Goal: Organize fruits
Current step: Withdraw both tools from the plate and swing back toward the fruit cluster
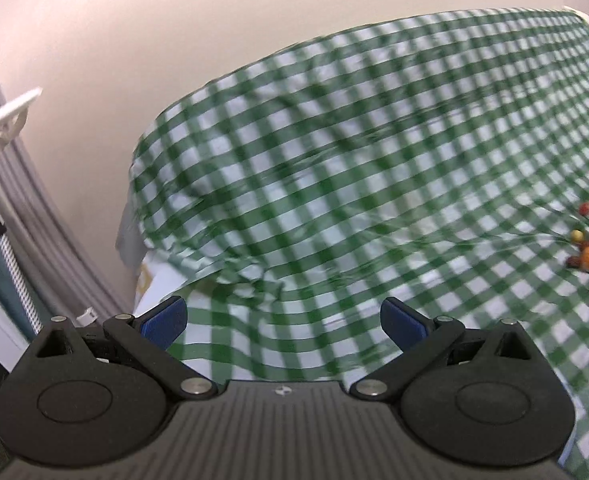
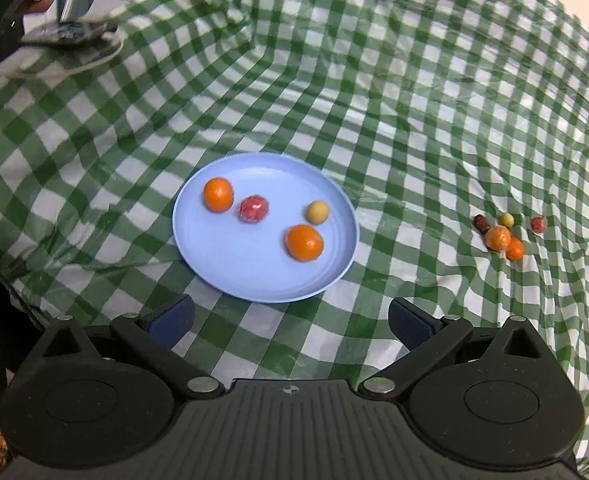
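Note:
A light blue plate (image 2: 254, 280) lies on the green checked cloth just ahead of my right gripper (image 2: 290, 326), which is open and empty. On the plate are two oranges (image 2: 217, 194) (image 2: 305, 242), a red fruit (image 2: 254, 209) and a small yellow fruit (image 2: 317, 212). To the right, a loose cluster of small fruits (image 2: 501, 236) rests on the cloth, with a red one (image 2: 538, 224) a little apart. My left gripper (image 1: 282, 320) is open and empty near the table's left edge; the same fruit cluster (image 1: 588, 250) shows blurred at its far right.
The checked tablecloth (image 1: 354, 152) is wrinkled and hangs over the table's left edge. A pale wall and grey cables (image 1: 22, 184) stand at the left. In the right wrist view a hand holding the other gripper (image 2: 70, 12) appears at the upper left.

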A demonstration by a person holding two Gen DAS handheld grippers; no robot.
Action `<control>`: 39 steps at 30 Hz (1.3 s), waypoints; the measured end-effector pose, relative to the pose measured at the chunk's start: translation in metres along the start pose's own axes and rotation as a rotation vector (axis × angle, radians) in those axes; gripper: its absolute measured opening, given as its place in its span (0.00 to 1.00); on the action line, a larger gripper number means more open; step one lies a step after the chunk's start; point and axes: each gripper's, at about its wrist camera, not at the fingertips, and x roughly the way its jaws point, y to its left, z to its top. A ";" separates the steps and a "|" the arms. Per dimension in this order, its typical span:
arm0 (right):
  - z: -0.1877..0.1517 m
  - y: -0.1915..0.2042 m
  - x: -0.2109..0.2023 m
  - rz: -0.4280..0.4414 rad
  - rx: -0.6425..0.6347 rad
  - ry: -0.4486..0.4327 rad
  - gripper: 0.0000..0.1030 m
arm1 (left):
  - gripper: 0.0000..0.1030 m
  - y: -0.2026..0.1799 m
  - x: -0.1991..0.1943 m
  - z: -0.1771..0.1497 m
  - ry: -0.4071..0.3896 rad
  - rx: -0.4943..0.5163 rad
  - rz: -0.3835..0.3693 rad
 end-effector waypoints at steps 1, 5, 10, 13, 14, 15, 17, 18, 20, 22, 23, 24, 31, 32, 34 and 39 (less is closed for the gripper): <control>-0.001 -0.003 -0.003 -0.001 0.015 -0.010 0.99 | 1.00 -0.007 -0.007 0.001 -0.003 0.010 -0.004; -0.003 -0.019 -0.019 -0.019 0.070 -0.064 0.99 | 1.00 -0.035 -0.031 0.005 -0.010 0.024 -0.040; -0.010 -0.053 -0.037 -0.060 0.157 -0.146 0.99 | 1.00 -0.074 -0.054 0.017 -0.032 0.054 -0.098; -0.018 -0.077 -0.043 -0.100 0.209 -0.184 0.99 | 1.00 -0.099 -0.056 0.023 -0.030 0.079 -0.137; -0.021 -0.085 -0.044 -0.108 0.225 -0.190 0.99 | 1.00 -0.106 -0.055 0.025 -0.026 0.090 -0.144; -0.024 -0.092 -0.044 -0.114 0.243 -0.192 0.99 | 1.00 -0.112 -0.053 0.025 -0.028 0.101 -0.143; -0.029 -0.105 -0.042 -0.118 0.281 -0.190 0.99 | 1.00 -0.118 -0.048 0.023 -0.044 0.135 -0.106; -0.031 -0.111 -0.040 -0.116 0.296 -0.185 0.99 | 1.00 -0.117 -0.041 0.022 -0.050 0.151 -0.071; -0.035 -0.116 -0.034 -0.109 0.310 -0.172 0.99 | 1.00 -0.105 -0.024 0.020 -0.056 0.168 0.003; -0.037 -0.116 -0.028 -0.102 0.305 -0.151 0.99 | 1.00 -0.080 -0.006 0.020 -0.039 0.160 0.060; -0.037 -0.114 -0.024 -0.100 0.299 -0.142 0.99 | 1.00 -0.067 0.005 0.019 -0.028 0.156 0.085; -0.037 -0.112 -0.021 -0.100 0.291 -0.132 0.99 | 1.00 -0.054 0.016 0.017 -0.014 0.152 0.113; -0.023 -0.082 -0.008 -0.102 0.206 -0.069 0.99 | 1.00 0.022 0.099 -0.029 0.119 0.172 0.244; -0.021 -0.077 -0.007 -0.102 0.189 -0.061 0.99 | 1.00 0.027 0.107 -0.036 0.131 0.177 0.253; -0.016 -0.067 -0.005 -0.101 0.155 -0.047 0.99 | 1.00 0.037 0.122 -0.049 0.153 0.179 0.276; -0.005 -0.047 0.001 -0.093 0.094 -0.014 0.99 | 1.00 0.053 0.138 -0.071 0.209 0.138 0.331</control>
